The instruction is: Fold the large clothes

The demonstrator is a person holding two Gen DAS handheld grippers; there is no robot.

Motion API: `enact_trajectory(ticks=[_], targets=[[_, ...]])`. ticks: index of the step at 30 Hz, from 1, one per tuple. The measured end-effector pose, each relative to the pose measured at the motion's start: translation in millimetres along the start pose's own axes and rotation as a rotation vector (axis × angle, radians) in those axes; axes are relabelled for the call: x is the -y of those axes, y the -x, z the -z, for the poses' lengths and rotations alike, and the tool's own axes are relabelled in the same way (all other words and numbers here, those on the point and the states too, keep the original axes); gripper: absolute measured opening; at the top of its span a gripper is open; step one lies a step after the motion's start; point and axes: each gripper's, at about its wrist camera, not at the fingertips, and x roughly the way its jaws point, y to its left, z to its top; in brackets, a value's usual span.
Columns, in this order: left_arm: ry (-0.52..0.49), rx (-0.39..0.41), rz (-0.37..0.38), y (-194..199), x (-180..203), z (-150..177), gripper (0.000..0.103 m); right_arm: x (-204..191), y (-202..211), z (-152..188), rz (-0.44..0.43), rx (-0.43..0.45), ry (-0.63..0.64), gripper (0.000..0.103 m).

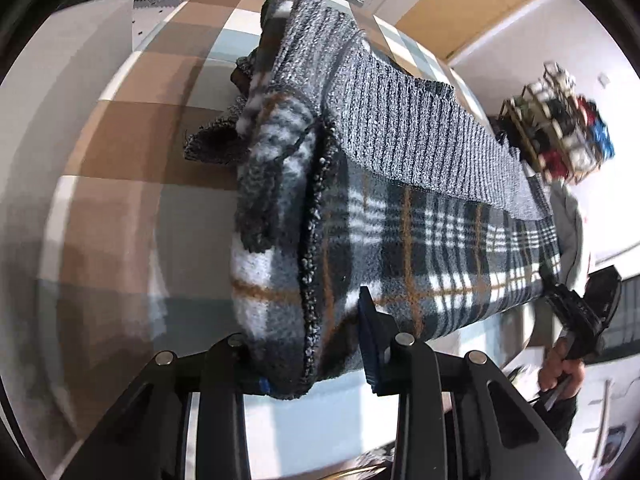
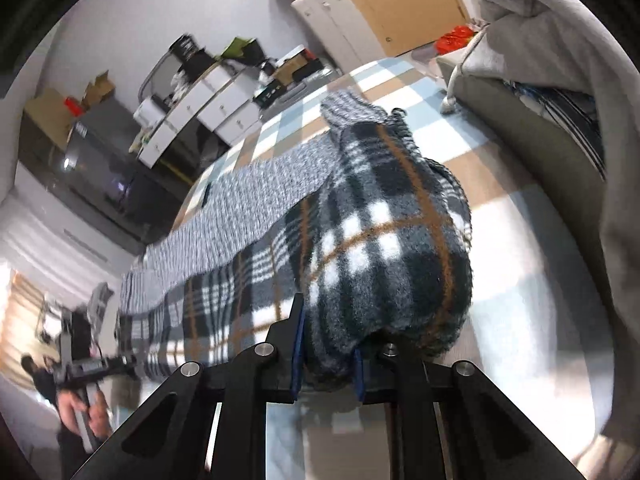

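A large plaid fleece garment (image 1: 400,240) with a grey ribbed knit part (image 1: 380,120) hangs stretched between both grippers above a checkered surface (image 1: 140,140). My left gripper (image 1: 308,356) is shut on one bunched end of the plaid fabric, which fills the gap between its pads. At the far right of the left wrist view, the right gripper (image 1: 576,312) holds the other end, with a hand on its handle. In the right wrist view my right gripper (image 2: 328,360) is shut on a thick fold of the garment (image 2: 380,240). The left gripper (image 2: 100,366) shows at lower left, blurred.
The brown, blue and white checkered surface (image 2: 520,260) lies under the garment. A grey cushion and light cloth (image 2: 540,80) sit at the right. White drawer units (image 2: 224,104) and cardboard boxes (image 2: 400,0) stand behind. A wire rack (image 1: 560,120) stands far right.
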Motion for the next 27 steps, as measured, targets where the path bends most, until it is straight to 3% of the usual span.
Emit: enact_trajectory(ticks=[4,10,14,17,20,24,25,27], targets=[[-0.043,-0.006,-0.079,8,5,1,0.027,-10,12,28,-0.004,-0.031,0.097,0.018],[-0.073,-0.002,-0.144,16,18,2,0.033,0,15,20,0.039,-0.015,0.041,0.027],[-0.098,0.001,-0.231,26,24,-2,0.034,-5,20,20,0.096,-0.034,0.103,0.036],[-0.122,0.048,-0.36,39,26,-11,0.034,-13,27,19,0.153,-0.041,0.189,0.041],[-0.14,0.11,-0.374,55,26,-18,0.034,-26,37,12,0.225,-0.05,0.289,0.041],[-0.206,0.143,-0.307,71,33,-28,0.037,-46,44,0,0.307,-0.043,0.383,0.044],[-0.237,0.13,-0.292,66,41,-33,0.049,-51,45,-5,0.338,-0.034,0.403,0.05],[-0.313,0.101,-0.271,57,56,-40,0.065,-59,49,-12,0.398,0.022,0.43,0.073]])
